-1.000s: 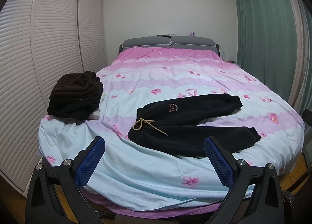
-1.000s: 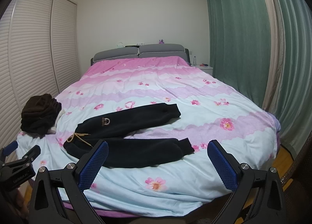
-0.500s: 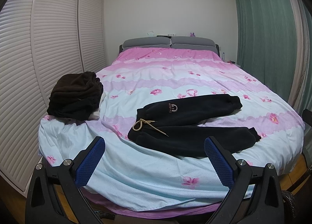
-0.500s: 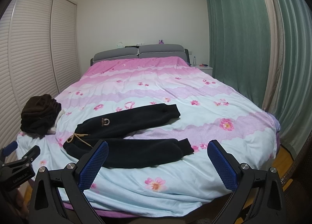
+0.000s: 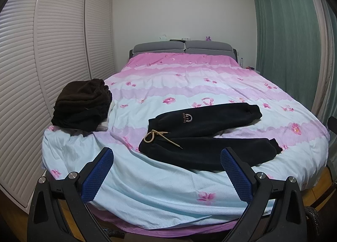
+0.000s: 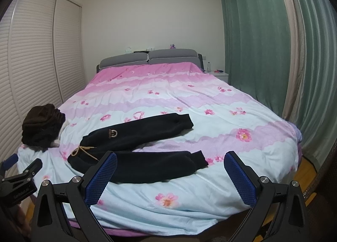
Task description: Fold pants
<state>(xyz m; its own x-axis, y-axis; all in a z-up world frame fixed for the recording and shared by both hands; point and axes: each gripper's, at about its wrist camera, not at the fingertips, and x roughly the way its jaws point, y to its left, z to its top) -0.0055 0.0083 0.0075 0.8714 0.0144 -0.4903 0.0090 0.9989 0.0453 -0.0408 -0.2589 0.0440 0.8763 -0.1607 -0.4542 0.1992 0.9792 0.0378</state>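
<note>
While both tools wait wide apart and empty at the foot of the bed (image 5: 147, 191), the pants (image 5: 202, 134) lie spread and unfolded ahead of them.

Going left to right: a dark brown heap of clothes (image 5: 82, 105) sits on the bed's left corner, probably set aside so the middle stays free for folding; next, the pants rest flat on the floral cover with the waistband and tan drawstring (image 5: 160, 136) to the left and the two legs splayed rightward, a layout that lets each end be pinched separately. The left tool (image 5: 167, 173) hovers short of the near leg, its blue pads fully open and touching nothing. The right tool (image 6: 170, 176) is likewise spread and unloaded, the near leg's cuff (image 6: 199, 158) lying between its fingers in that view, apart from both.
</note>
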